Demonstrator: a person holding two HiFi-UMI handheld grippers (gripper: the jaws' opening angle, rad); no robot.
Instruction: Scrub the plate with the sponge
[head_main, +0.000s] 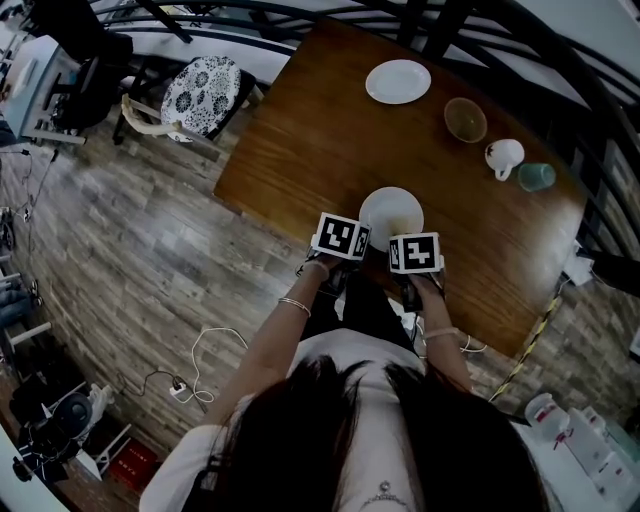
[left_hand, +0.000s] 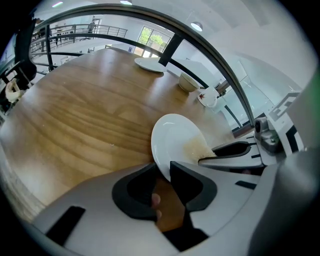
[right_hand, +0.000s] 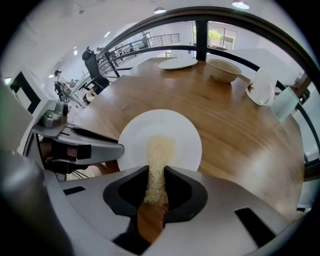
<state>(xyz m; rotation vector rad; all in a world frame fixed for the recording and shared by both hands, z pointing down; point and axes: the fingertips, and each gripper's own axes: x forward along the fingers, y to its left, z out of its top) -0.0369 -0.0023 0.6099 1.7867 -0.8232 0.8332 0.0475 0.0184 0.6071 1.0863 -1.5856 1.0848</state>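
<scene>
Right tongs (right_hand: 157, 176) press pale fibrous sponge (right_hand: 159, 152) onto white plate (right_hand: 182, 131).

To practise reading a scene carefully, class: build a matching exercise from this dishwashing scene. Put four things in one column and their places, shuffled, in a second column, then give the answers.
1. near plate
2. sponge
3. bowl
4. teal cup

A. held in the jaws of the right gripper
B. last in the row, past the white mug
C. rim clamped by the left gripper
D. between the far plate and the white mug

Pairs: 1-C, 2-A, 3-D, 4-B.
</scene>
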